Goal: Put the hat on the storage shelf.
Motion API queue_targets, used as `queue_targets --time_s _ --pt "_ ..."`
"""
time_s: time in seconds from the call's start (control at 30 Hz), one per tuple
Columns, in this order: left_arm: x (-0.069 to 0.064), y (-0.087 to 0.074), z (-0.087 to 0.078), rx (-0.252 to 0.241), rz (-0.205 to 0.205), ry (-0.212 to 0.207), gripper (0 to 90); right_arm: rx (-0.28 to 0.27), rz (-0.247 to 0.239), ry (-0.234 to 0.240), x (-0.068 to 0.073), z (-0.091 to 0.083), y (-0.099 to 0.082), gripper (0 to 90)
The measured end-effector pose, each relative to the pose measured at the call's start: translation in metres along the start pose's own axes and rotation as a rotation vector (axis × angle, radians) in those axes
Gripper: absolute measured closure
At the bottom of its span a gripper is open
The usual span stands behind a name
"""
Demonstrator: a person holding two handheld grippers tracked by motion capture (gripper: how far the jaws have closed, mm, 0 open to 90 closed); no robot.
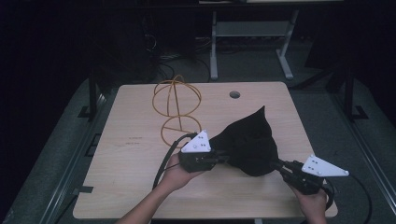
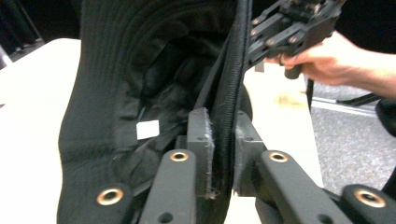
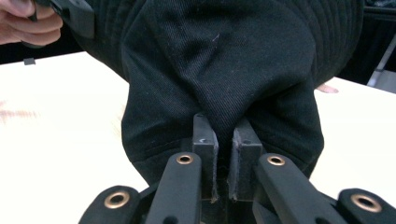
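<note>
Room: dark all round, a grey desk frame [image 1: 252,35] at the top of the high view, cables on the floor beneath it.
Surface: pale wooden table [image 1: 135,186] in the middle of the frame, with a round hole [image 1: 235,94] near its far edge.
Black hat [image 1: 250,142]: right of centre, strung between the two tools; whether it touches the tabletop I cannot tell.
Long axis: runs from lower left to upper right, the crumpled peak pointing to the top of the frame.
Inside: in the left gripper view the hollow faces the camera, a white label [image 2: 147,129] on the lining.
Left gripper [image 1: 219,157]: jaws nearly together, pinching the hat's stitched brim edge-on.
Right gripper [image 1: 279,166]: lower right, jaws drawn tight on a fold of the hat's cloth.
Hands: left hand [image 1: 173,176] at bottom centre, right hand [image 1: 312,203] at the bottom right corner.
Nearby: yellow wire stand [image 1: 177,109], ball over ring base, upper left of the hat, close to the left gripper yet apart.
</note>
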State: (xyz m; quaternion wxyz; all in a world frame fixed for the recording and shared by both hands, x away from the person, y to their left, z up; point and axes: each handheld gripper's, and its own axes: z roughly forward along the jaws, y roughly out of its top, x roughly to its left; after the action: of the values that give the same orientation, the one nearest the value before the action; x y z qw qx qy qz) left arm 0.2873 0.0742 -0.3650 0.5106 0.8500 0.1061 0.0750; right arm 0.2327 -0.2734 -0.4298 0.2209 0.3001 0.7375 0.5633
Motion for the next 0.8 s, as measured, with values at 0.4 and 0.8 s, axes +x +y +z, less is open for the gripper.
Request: queue_targets --time_s 0.4,0.8 --pt "-0.002 -0.003 -0.02 0.03 0.028 0.074 51.8 0.006 0.016 -0.005 0.001 -0.008 0.03 83.7" --pt "-0.001 -0.014 -0.042 0.035 0.029 0.111 46.5 0.009 0.055 0.0 -0.004 -0.013 0.06 83.8"
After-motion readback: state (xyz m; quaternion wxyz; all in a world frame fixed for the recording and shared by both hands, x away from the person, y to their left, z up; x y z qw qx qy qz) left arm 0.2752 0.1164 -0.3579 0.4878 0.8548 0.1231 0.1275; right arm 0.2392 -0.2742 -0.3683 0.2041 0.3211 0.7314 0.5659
